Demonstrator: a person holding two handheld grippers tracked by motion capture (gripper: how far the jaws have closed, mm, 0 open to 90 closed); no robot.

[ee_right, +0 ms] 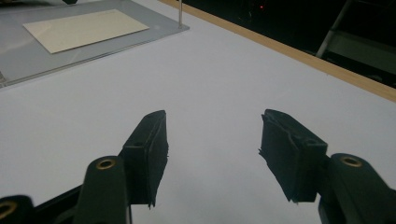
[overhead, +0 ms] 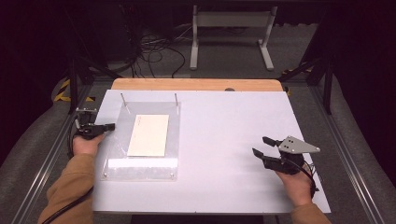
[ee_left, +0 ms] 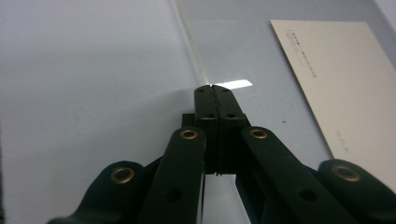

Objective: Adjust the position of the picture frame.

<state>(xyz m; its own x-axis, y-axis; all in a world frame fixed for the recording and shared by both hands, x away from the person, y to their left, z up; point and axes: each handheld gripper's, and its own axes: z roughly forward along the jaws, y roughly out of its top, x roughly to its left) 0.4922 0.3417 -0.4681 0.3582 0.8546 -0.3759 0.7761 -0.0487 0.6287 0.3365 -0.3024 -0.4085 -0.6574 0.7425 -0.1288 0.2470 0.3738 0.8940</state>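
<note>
High view: we see left gripper (overhead: 110,126) at the clear plate's (overhead: 140,169) left edge, card (overhead: 149,135) beyond its fingers.
Left gripper view: fingers (ee_left: 205,100) pressed together, empty; plate edge just ahead.
Right gripper view: fingers (ee_right: 148,151) apart, idle over the surface (ee_right: 224,84). We judge nothing lifted yet.

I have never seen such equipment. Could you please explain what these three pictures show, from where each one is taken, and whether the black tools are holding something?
A person sits at a white table and holds a black two-jaw gripper in each hand. The high view looks down from above. The other two pictures come from small cameras riding on each gripper, looking along its jaws. On the table lies a clear plastic sheet with two thin metal pins standing at its far corners, and a cream card rests on it. The left gripper has its jaws shut together at the sheet's edge; nothing shows between them. The right gripper is open and empty over bare table.
</note>
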